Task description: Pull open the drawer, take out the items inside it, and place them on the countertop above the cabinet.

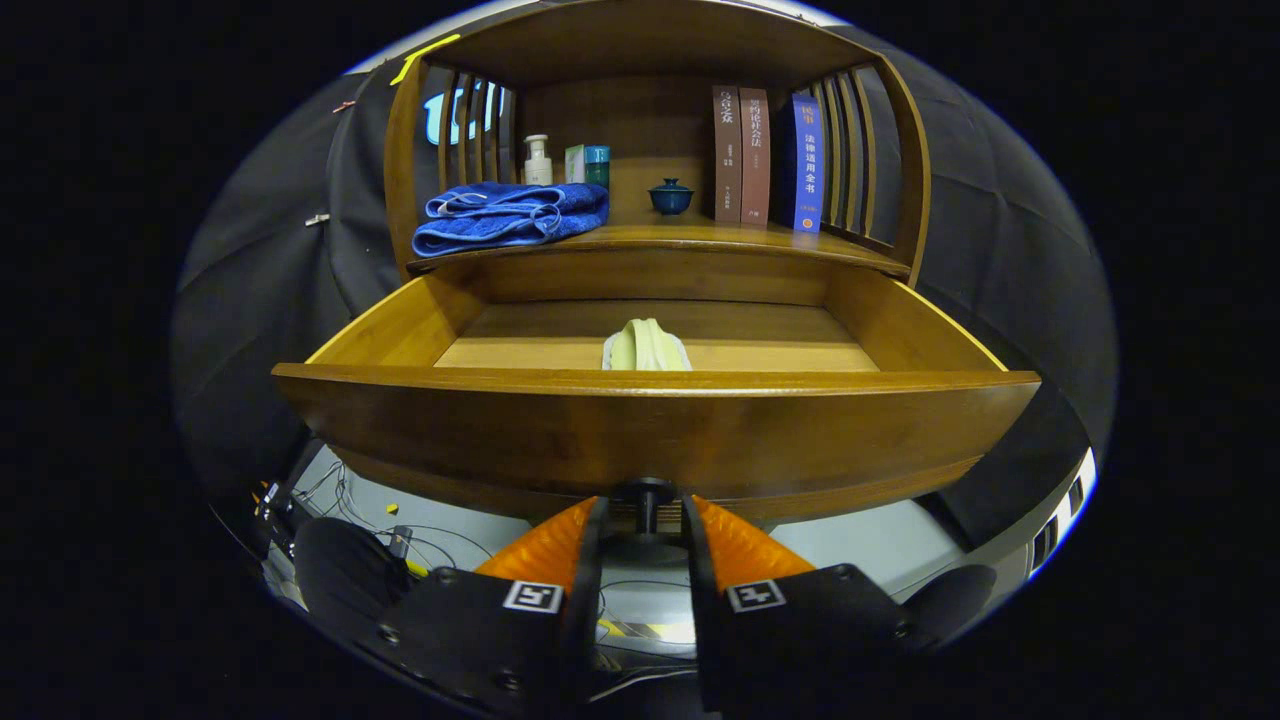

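The gripper (645,515) was clenched on the drawer's knob (645,495). The drawer (655,420) stood wide open, a folded cloth (646,347) inside near its front. Best to let go gently, then reach in.

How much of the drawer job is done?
Done: the drawer is pulled wide open. In hand: the gripper has its fingers on either side of the drawer's knob; whether both press on it is unclear. Left: the pale green folded cloth lies inside and must go up on the countertop, near the blue towel.
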A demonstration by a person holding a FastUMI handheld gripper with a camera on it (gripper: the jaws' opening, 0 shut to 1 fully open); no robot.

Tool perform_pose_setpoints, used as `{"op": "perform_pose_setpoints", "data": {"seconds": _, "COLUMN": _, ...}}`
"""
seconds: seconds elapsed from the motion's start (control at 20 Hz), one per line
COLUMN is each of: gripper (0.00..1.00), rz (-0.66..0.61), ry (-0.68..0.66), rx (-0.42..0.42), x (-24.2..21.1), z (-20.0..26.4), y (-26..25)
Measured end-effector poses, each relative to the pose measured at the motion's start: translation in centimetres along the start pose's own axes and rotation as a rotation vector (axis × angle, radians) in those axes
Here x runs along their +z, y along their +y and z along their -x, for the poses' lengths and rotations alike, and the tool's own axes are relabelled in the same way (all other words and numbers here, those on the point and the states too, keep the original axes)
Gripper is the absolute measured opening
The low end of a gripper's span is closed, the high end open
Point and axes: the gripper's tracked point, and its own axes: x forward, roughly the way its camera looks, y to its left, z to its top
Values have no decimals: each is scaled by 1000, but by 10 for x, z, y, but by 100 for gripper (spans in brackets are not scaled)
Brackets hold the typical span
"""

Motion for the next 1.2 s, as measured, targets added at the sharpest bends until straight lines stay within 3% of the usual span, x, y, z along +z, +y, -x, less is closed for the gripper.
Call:
{"op": "perform_pose_setpoints", "data": {"seconds": 0.05, "gripper": 49, "rz": 2, "ry": -11, "rx": 8, "x": 1, "z": 2, "y": 2}}
{"op": "perform_pose_setpoints", "data": {"seconds": 0.25, "gripper": 100, "rz": 1, "ry": -38, "rx": 14, "x": 6, "z": 13, "y": 0}}
{"op": "perform_pose_setpoints", "data": {"seconds": 0.5, "gripper": 100, "rz": -28, "ry": -66, "rx": 4, "x": 19, "z": 41, "y": -9}}
{"op": "perform_pose_setpoints", "data": {"seconds": 0.8, "gripper": 100, "rz": -51, "ry": -178, "rx": 43, "x": 94, "z": 67, "y": 1}}
{"op": "perform_pose_setpoints", "data": {"seconds": 1.0, "gripper": 100, "rz": -37, "ry": -188, "rx": 56, "x": 148, "z": 44, "y": 5}}
{"op": "perform_pose_setpoints", "data": {"seconds": 1.2, "gripper": 100, "rz": -40, "ry": -112, "rx": 76, "x": 167, "z": -4, "y": 9}}
